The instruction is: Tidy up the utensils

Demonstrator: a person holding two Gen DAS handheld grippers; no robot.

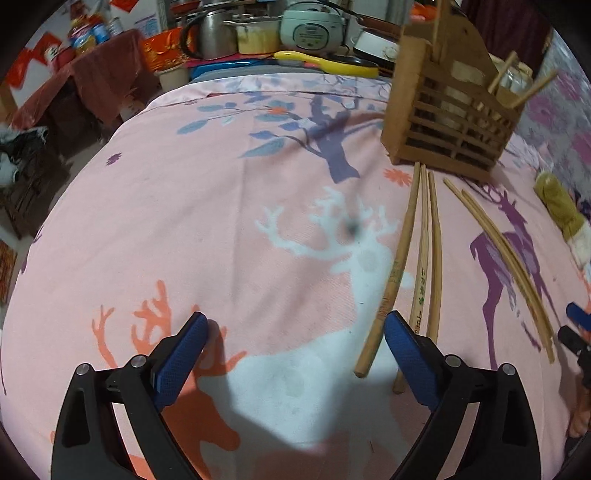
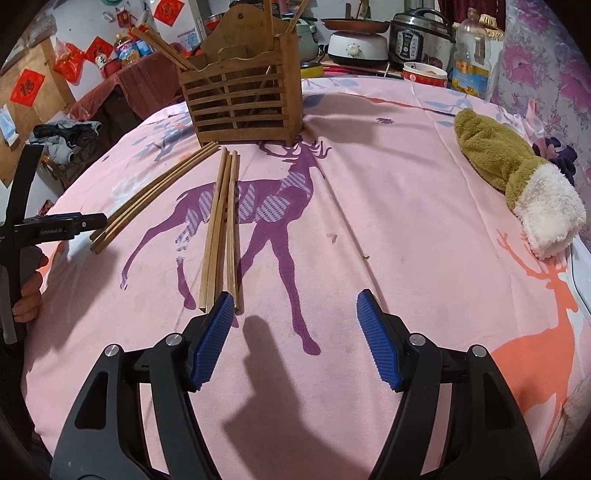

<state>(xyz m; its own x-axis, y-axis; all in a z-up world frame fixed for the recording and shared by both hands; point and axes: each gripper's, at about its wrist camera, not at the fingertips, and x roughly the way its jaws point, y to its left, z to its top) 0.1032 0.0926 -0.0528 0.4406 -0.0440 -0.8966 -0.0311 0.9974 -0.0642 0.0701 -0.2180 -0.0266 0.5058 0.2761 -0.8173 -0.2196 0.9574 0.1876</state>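
Note:
A wooden slatted chopstick holder (image 1: 450,110) stands at the far side of the pink deer-print cloth (image 1: 221,221), with a few chopsticks in it; it also shows in the right wrist view (image 2: 240,107). Two loose bundles of wooden chopsticks lie in front of it: one bundle (image 1: 424,258) by my left gripper's right finger, also seen in the right wrist view (image 2: 155,195), and another bundle (image 1: 506,251) further right, which lies just ahead of my right gripper's left finger (image 2: 221,229). My left gripper (image 1: 295,332) is open and empty. My right gripper (image 2: 295,314) is open and empty.
A green and white plush mitt (image 2: 517,177) lies at the right of the cloth. Pots, a rice cooker (image 1: 314,26), a pressure cooker (image 2: 417,37) and an oil bottle (image 2: 472,59) crowd the far edge. The left gripper (image 2: 55,227) shows at the right view's left edge.

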